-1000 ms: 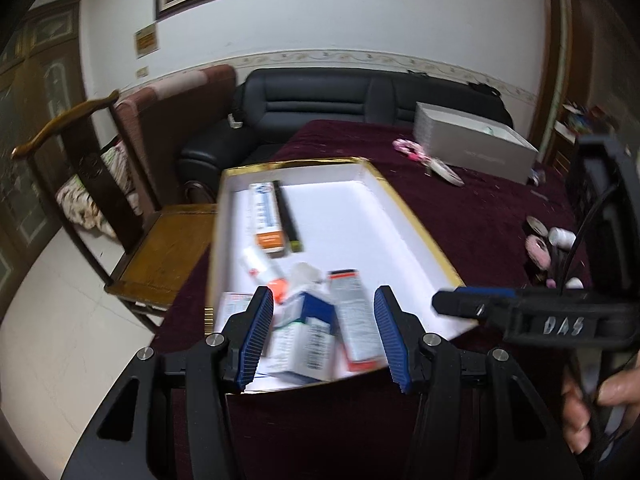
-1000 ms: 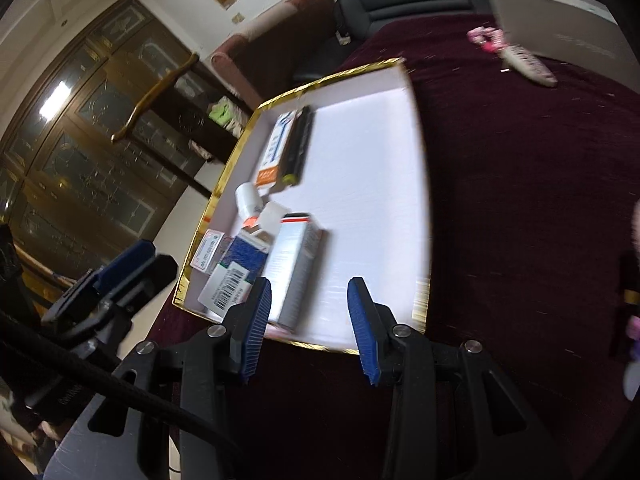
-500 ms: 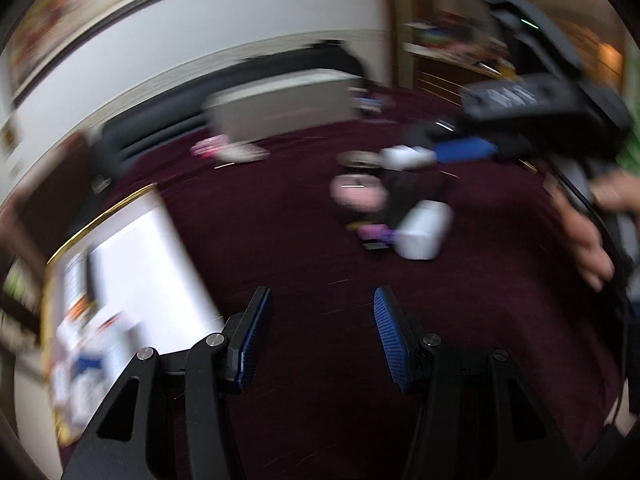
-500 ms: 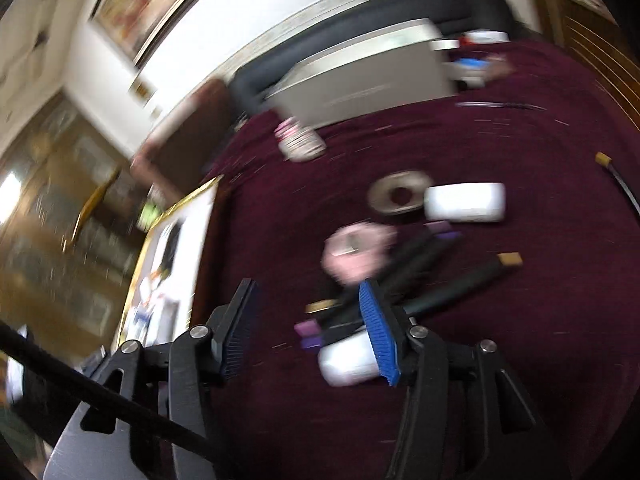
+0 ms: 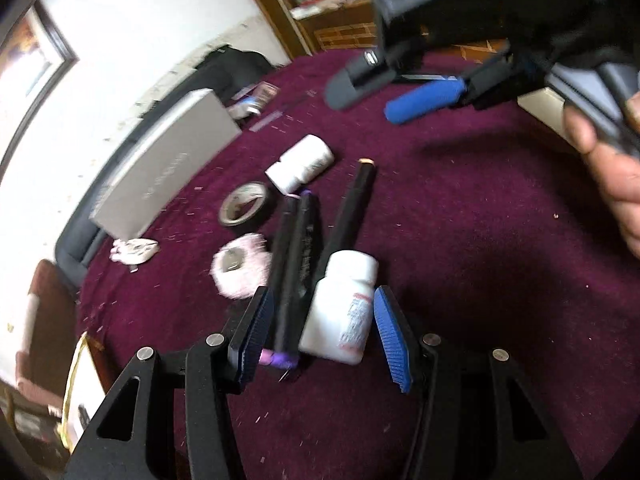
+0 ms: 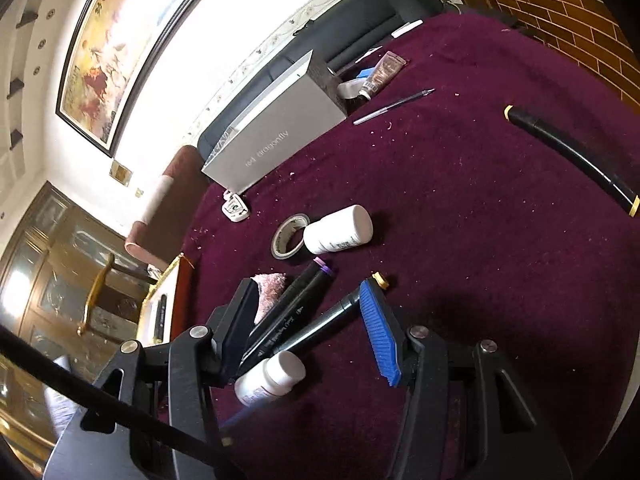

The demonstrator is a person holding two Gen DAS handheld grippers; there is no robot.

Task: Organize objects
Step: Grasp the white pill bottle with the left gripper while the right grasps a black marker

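Between the parted jaws of the left gripper [image 5: 320, 332], a white pill bottle [image 5: 344, 308] and a purple-capped black marker [image 5: 292, 280] are lying on the maroon cloth [image 5: 460, 260], ungripped. Just beyond them, a pink roll [image 5: 240, 268], a tape ring [image 5: 246, 209] and a second white bottle [image 5: 300, 164] are resting. The right gripper [image 6: 316, 320], jaws having just widened and clasping nothing, is hovering over the markers [image 6: 296, 316]. Farther off, a grey box [image 6: 276, 136] is standing.

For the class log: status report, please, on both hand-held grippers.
Both hand-held grippers, left and right, open, empty. Left over white bottle. Black markers crowd it.
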